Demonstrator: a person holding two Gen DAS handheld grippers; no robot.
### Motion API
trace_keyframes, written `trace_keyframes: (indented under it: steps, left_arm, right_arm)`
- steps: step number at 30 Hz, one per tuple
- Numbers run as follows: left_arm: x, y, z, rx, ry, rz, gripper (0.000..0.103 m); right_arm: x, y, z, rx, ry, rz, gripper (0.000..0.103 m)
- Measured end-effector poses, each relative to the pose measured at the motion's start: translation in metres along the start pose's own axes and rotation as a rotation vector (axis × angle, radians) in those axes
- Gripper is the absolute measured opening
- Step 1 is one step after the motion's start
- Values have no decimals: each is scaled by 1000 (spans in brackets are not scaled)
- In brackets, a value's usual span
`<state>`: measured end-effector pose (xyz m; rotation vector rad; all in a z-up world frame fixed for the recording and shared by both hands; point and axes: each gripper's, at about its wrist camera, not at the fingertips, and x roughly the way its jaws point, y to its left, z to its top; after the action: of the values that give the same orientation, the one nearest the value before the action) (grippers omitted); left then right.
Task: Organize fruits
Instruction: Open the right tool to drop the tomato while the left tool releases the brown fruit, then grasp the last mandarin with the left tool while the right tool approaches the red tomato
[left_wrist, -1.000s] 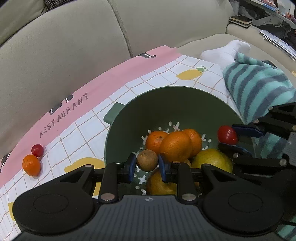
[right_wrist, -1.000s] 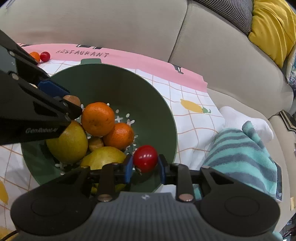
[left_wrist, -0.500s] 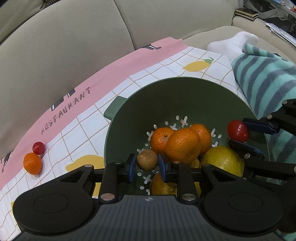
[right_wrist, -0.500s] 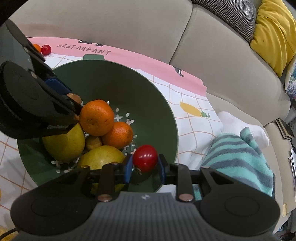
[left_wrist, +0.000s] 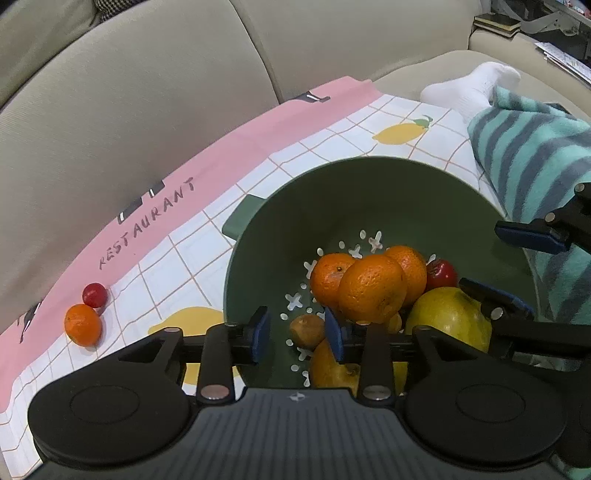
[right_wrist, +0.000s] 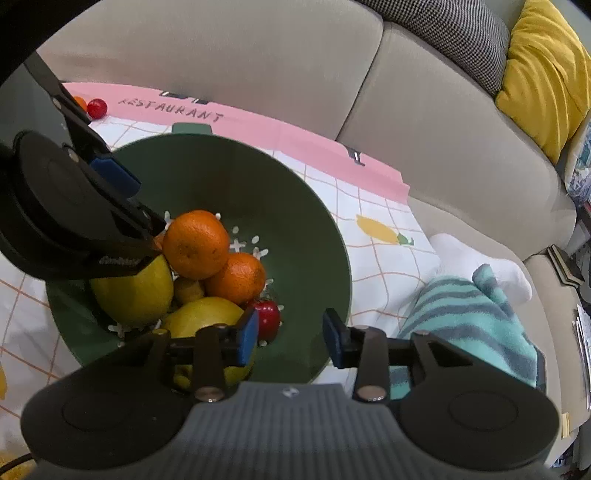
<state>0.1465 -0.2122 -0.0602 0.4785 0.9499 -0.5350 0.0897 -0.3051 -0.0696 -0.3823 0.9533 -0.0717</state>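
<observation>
A green colander bowl sits on a checked cloth and holds oranges, yellow fruits, a small brown fruit and a red tomato. My left gripper hangs over the bowl's near rim, jaws opening, with the brown fruit lying loose below them. Over the bowl's other side, my right gripper has its jaws opening too; the tomato rests in the bowl beside its left pad. An orange and a red tomato lie on the cloth.
The cloth with its pink border covers a beige sofa seat. A leg in a striped teal trouser and white sock lies right of the bowl. A yellow cushion leans on the sofa back.
Both grippers have opened. The brown fruit dropped out of the left one and the red tomato out of the right one; both now lie in the bowl.
</observation>
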Motion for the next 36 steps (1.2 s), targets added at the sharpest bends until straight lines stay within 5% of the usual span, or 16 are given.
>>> trace_keyframes:
  steps: [17,36]
  left_arm:
    - [-53,29,-21,-123,-85,-7,48]
    - [-88,123,-70,-372,-153,102,49]
  right_arm:
    - [-32,15,11,47,-75,99,59]
    - [-64,76,61,49,-190,230,66]
